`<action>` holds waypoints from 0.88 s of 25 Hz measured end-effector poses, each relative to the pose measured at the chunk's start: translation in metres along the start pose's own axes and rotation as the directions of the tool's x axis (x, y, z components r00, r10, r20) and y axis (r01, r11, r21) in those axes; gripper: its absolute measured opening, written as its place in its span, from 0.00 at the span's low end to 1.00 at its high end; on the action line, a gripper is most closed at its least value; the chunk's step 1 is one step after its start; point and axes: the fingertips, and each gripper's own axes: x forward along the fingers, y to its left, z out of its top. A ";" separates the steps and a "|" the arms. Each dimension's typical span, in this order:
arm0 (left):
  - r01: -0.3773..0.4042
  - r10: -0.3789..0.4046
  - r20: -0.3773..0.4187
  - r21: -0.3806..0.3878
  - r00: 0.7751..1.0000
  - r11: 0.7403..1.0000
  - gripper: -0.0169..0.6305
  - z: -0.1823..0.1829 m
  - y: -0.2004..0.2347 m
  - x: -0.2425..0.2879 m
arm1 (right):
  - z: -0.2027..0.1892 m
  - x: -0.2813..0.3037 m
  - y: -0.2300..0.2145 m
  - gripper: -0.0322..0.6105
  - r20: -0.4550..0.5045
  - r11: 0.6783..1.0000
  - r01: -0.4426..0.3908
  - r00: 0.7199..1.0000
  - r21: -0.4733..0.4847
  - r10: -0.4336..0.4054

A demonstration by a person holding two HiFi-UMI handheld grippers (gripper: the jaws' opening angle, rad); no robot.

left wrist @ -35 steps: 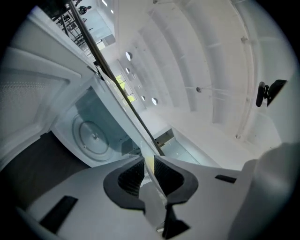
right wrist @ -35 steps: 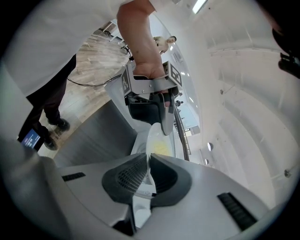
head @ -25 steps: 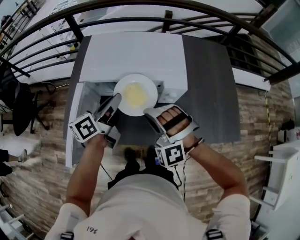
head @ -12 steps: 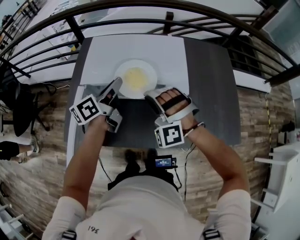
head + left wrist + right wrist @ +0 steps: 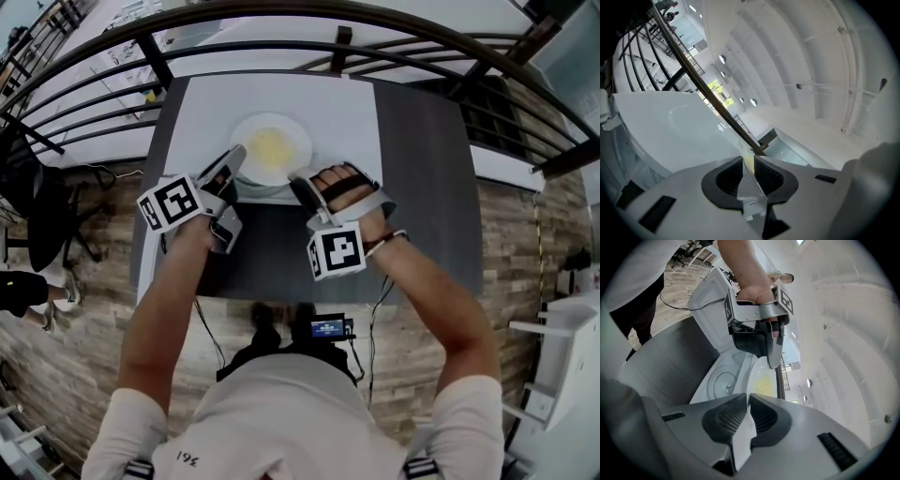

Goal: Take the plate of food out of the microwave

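A round white plate (image 5: 246,132) carrying a mound of yellow food (image 5: 270,148) is being held in the air by 2 claws, 1 at each side of its near rim. The left claw (image 5: 234,157) is being pressed onto the plate's left edge. In the left gripper view the thin white rim is being pinched between the 2 dark ribbed pads (image 5: 730,178), with only that sliver keeping them apart. The right claw (image 5: 300,187) is being clamped onto the right side of the rim in the same way, the white edge being squeezed between its pads (image 5: 730,417).

In the head view the plate is being shown against the flat top of the white box-shaped microwave (image 5: 202,103), near its front edge and outside the cavity. In the right gripper view the open cavity with its round glass turntable (image 5: 725,383) is being shown just beside the plate, which is appearing almost edge-on there. The microwave is being carried by a dark grey table (image 5: 422,187), and a black metal railing (image 5: 339,49) is being seen curving behind it.
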 end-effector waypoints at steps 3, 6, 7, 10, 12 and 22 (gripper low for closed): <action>-0.021 0.022 -0.031 0.015 0.999 1.000 0.13 0.000 0.000 0.004 | -0.004 0.004 -0.001 0.09 0.003 0.999 -0.012 1.000 0.037 0.012; -0.038 0.039 -0.048 0.034 0.998 0.999 0.13 0.002 0.002 0.004 | -0.005 0.007 -0.002 0.09 0.001 0.999 -0.016 1.000 0.039 0.016; -0.031 0.033 -0.053 0.031 0.998 0.999 0.13 0.002 0.002 0.004 | -0.006 0.008 -0.001 0.09 -0.001 0.999 -0.020 1.000 0.040 0.020; -0.001 0.002 -0.066 0.015 0.998 1.000 0.13 0.000 0.000 0.004 | -0.007 0.008 -0.003 0.09 -0.001 0.999 -0.020 1.000 0.037 0.020; 0.004 -0.002 -0.076 0.016 0.997 1.000 0.14 -0.003 0.001 -0.002 | -0.005 0.007 -0.002 0.09 -0.003 0.999 -0.022 1.000 0.029 0.022; -0.012 0.015 -0.114 0.032 0.993 0.999 0.14 -0.007 0.013 -0.011 | -0.006 0.011 -0.006 0.09 0.014 1.000 -0.010 1.000 0.028 0.010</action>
